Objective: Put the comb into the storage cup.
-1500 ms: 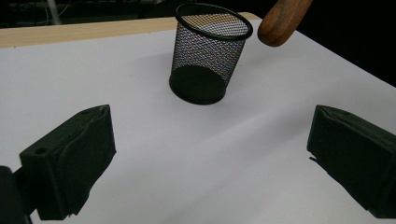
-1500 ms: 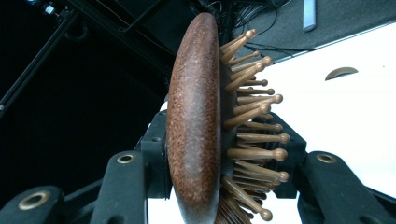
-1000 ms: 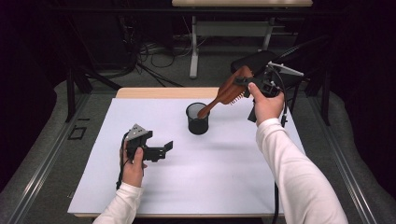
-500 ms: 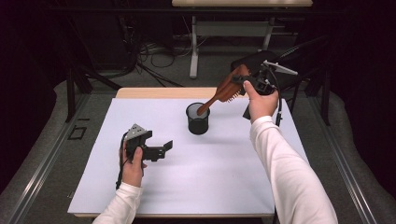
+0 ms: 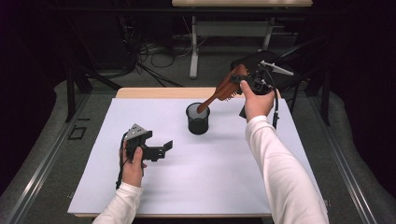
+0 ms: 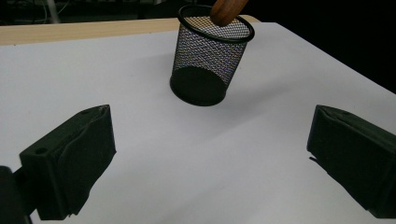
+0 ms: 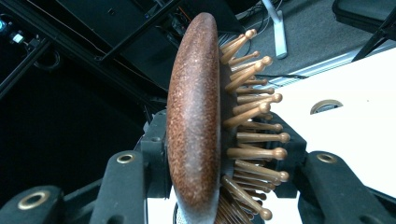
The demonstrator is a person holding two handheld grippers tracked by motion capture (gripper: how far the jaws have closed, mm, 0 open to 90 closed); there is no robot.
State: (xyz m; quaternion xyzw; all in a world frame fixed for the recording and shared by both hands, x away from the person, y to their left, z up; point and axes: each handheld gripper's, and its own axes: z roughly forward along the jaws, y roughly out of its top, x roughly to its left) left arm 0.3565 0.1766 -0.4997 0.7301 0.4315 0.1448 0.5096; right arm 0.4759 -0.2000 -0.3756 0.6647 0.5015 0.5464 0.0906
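Observation:
A wooden hairbrush with wooden pins hangs tilted over a black mesh cup, its handle tip just inside the cup's rim. My right gripper is shut on the brush's head, high at the table's back right. The cup stands upright near the middle back of the white table top. My left gripper rests low at the left, open, with nothing between its jaws, pointing toward the cup.
A wooden strip runs along the table's far edge. Cables and a desk leg lie on the dark floor beyond. A black case sits behind the right hand.
The right hand has shifted slightly, lowering the brush's handle tip into the cup's mouth. The left gripper has stayed put.

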